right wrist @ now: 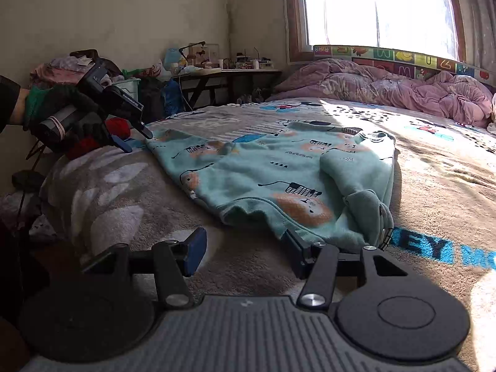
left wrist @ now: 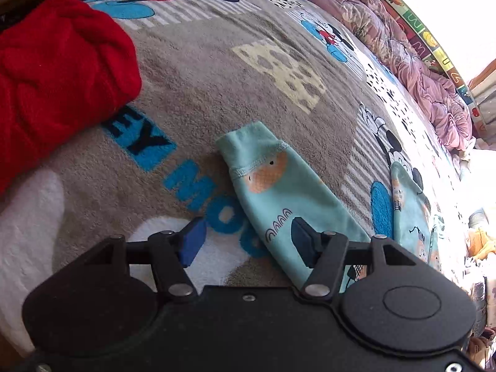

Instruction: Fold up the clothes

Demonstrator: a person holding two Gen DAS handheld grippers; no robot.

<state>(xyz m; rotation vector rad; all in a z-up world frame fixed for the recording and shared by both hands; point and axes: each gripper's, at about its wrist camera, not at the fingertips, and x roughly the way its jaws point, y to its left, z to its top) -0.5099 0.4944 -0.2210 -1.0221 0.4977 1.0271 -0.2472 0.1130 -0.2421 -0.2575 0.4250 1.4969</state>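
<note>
While the sweater point(left wrist: 46, 71) fills left view, right view shows window point(right wrist: 381, 9).

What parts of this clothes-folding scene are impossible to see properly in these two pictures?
- Left wrist view: the mint sweatshirt's body, cut off behind the left gripper and the right edge.
- Left wrist view: the red garment, cut by the left edge.
- Right wrist view: items on the desk, too small.
- Right wrist view: outside the window, washed out by glare.
</note>
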